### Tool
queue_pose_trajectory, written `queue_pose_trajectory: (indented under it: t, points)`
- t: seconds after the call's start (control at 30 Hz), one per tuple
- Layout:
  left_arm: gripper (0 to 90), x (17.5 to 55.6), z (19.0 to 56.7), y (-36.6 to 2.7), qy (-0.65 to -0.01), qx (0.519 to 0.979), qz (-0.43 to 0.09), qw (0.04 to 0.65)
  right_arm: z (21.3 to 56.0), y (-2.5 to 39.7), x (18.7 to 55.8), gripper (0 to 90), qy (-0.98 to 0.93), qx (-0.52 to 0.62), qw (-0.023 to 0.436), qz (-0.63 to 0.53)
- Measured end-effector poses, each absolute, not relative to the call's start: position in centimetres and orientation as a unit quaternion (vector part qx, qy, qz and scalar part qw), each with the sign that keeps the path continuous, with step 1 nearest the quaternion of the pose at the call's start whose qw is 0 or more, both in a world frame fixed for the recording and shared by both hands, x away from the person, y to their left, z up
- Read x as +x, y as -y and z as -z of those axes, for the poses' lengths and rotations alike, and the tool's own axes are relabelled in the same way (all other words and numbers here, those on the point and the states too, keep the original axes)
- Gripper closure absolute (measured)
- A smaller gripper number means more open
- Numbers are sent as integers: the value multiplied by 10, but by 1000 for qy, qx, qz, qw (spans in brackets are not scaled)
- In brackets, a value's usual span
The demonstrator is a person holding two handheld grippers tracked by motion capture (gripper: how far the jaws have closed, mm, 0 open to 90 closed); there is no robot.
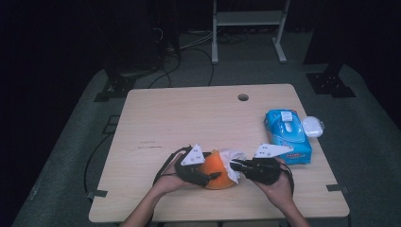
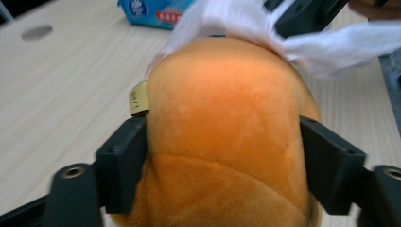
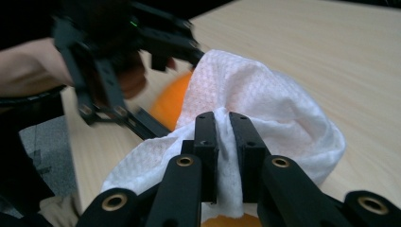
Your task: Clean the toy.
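Clamping orange plush toy (image 2: 222, 137) in my left claw (image 1: 213, 177), lower centre of high view, on counter (image 1: 189, 113). My right claw (image 3: 223, 156) pinches white wipe (image 3: 265, 109) draped over toy. Blue wipe pack (image 1: 288, 135) at right.

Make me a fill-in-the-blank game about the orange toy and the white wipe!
1. The left tool squeezes a soft toy whose colour is ____.
2. The right tool pinches a white ____ that lies over the toy.
3. The blue pack of wipes lies on the table on the person's ____ side.
4. The jaws of the right tool are ____ on the cloth.

Missing words: orange; wipe; right; shut
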State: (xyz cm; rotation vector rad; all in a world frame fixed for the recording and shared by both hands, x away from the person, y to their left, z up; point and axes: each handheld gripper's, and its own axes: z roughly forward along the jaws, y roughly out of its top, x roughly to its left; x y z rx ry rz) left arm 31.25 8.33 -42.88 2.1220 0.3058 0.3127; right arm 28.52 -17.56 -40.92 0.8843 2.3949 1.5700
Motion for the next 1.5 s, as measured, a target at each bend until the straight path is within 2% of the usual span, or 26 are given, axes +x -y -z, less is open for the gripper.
queue_pose_trajectory:
  t: [0.13,0.33,0.53,0.77,0.83,0.9,1.13,1.3,1.37,1.43,1.5]
  points:
    - [261,316,430,-88,-131,866,-115,468,411,166,284,815,-808,282,88,-510]
    - [241,322,435,-97,-154,858,-96,481,432,193,301,814,-800,360,88,-471]
    - [227,320,436,-99,-136,860,-95,482,420,182,294,814,-798,332,83,-497]
    - [209,314,434,-94,-123,863,-103,478,423,190,297,810,-793,352,77,-490]
    - [207,312,435,-93,-117,864,-111,477,417,187,294,808,-790,332,64,-512]
    - [205,310,435,-91,-114,864,-119,475,415,182,293,809,-799,320,73,-504]
    - [198,306,435,-86,-108,863,-131,476,419,195,301,810,-787,357,68,-498]
    - [188,305,436,-85,-108,861,-131,480,408,178,293,809,-796,317,69,-511]
    - [134,309,432,-87,-109,861,-114,484,415,173,293,813,-809,309,67,-495]
    - [92,315,427,-90,-139,844,-83,511,417,172,292,814,-815,302,67,-490]
    - [49,321,426,-92,-164,840,-72,512,416,173,290,814,-818,295,63,-490]
